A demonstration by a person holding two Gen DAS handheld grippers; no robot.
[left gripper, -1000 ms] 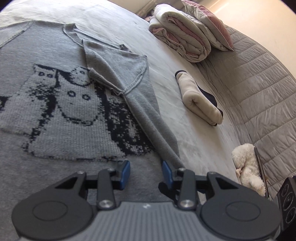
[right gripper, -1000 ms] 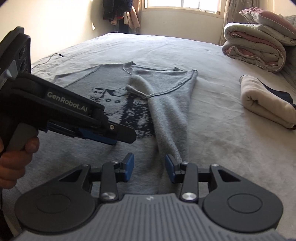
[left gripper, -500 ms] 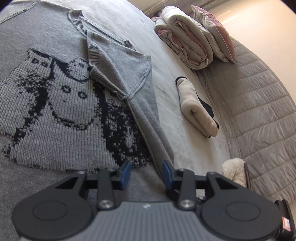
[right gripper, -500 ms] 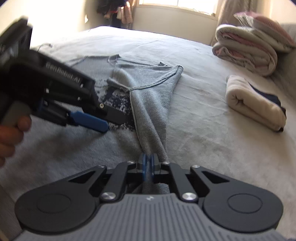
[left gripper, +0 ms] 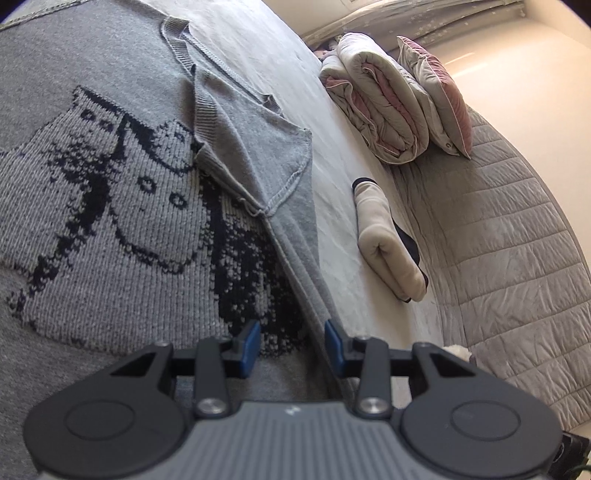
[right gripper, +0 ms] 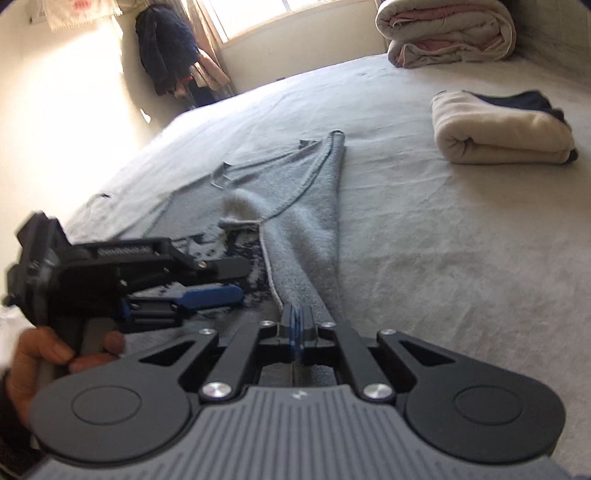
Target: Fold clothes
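We see a bedroom with a wide bed under a pale grey cover, and sun comes in from a window at about 12 o'clock in the right wrist view. Going from the left in that view, at 9 o'clock a hand holds the left gripper, whose fingers point to the right, low over the knit. Its jaws are released, with a clear gap between the blue pads, and in the left wrist view they stand over the lower part of the grey sweater and pinch nothing. The sweater lies spread on the bed with a dark knitted picture on its front; its right side is folded inward, and the sleeve lies across the chest towards 12 o'clock. In the middle, the right gripper is clenched on the folded edge of the sweater near the hem, at about 6 o'clock; its jaws have just been closing, and the cloth runs as a narrow strip from the pads up to the shoulder. Further to the right, at 2 o'clock, a rolled cream garment rests on a dark one, well apart from the sweater. At 1 o'clock a folded duvet lies at the head of the bed, and in the left wrist view a pink pillow leans beside it, against the quilted headboard.
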